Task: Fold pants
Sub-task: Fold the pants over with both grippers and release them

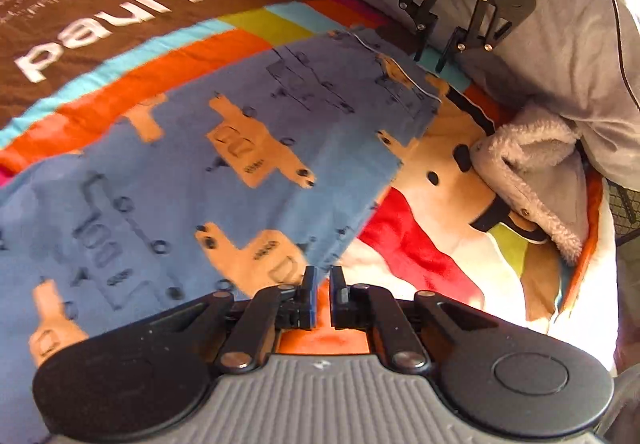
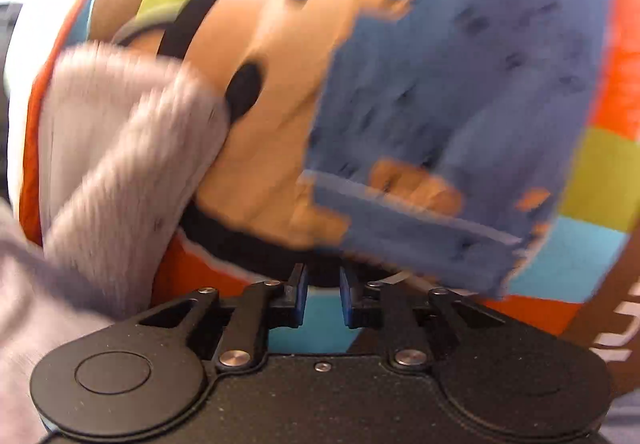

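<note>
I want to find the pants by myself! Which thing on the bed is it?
Look at the big striped blanket with white letters on brown. Lying flat on it are the pants, between the two grippers. They are the only blue cloth with tan shapes printed on; the grey fleece garment beside them is plain.

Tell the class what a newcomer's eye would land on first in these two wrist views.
First the blue pants with tan truck prints, spread across the middle of a loud striped blanket lettered "paul frank". Next, the right gripper hanging at the pants' far edge, its fingers slightly apart, with a fuzzy grey garment bunched to its right. The left gripper sits at the near edge, barely open.
</note>
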A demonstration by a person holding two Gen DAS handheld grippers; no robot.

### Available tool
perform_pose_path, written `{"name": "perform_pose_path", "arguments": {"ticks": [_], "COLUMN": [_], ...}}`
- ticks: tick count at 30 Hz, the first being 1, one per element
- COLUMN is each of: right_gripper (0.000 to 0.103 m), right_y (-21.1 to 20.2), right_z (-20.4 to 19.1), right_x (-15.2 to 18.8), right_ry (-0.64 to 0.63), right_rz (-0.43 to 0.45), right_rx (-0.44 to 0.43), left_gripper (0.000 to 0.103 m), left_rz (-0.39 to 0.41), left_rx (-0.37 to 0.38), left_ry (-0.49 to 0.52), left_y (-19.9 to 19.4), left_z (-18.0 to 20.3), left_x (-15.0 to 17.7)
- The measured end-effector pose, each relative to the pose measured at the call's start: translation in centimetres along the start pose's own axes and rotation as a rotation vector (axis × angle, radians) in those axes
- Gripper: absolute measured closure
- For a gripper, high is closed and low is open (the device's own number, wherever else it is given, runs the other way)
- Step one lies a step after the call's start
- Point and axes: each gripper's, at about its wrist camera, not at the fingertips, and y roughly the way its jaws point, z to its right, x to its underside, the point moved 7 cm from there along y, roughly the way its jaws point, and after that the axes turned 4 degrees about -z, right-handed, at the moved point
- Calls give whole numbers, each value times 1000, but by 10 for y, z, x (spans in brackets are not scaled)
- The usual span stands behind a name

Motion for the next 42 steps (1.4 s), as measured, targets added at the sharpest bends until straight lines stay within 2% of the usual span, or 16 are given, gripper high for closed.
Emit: {"name": "perform_pose_path", "arguments": {"ticks": [4,7,10,13,16,18,21,23,25,27,29,32,34,37,39,42], "right_gripper": [61,60,60,60,49,51,48,42,43,43,43,37,37,37,37,37], "right_y": [-55,-74,-66,-36,-24,-31,-53,-58,-60,-76,-93,-108,-110,-93,-77,-81], "right_z": [25,50,63,41,10,10,31,49,63,79,98,127,140,145,138,134], "right_x": [-47,-88,-118,-134,-125,-115,-107,-108,-121,-131,-149,-184,-203,-217,-210,-188], "right_ry": [203,339,464,461,388,446,590,637,612,607,623,639,630,585,565,599], "right_rz": [323,537,642,583,530,550,660,684,652,721,810,870,872,805,739,750], "right_rx": [40,54,73,25,-35,-83,-110,-97,-69,-52,-45,56,112,117,102,79], "left_gripper": [97,97,96,94,94,94,88,87,87,87,87,87,87,87,87,83], "left_rz": [16,-14,-44,-63,-38,18,58,-10,-51,-67,-42,-10,-13,-9,-2,19], "left_rx": [-81,-122,-104,-69,-60,-75,-172,-224,-238,-242,-225,-235,-259,-264,-270,-276], "left_ry": [-102,-165,-141,-71,-90,-167,-268,-266,-184,-106,-153,-268,-293,-286,-279,-297], "left_y": [-17,-18,-15,-18,-31,-43,-54,-47,-40,-40,-48,-57,-58,-62,-67,-74], "left_z": [-38,-64,-65,-50,-52,-66,-98,-111,-103,-89,-91,-110,-118,-121,-122,-127], "left_x": [10,20,28,36,40,39,37,43,47,50,49,51,53,57,60,63]}}
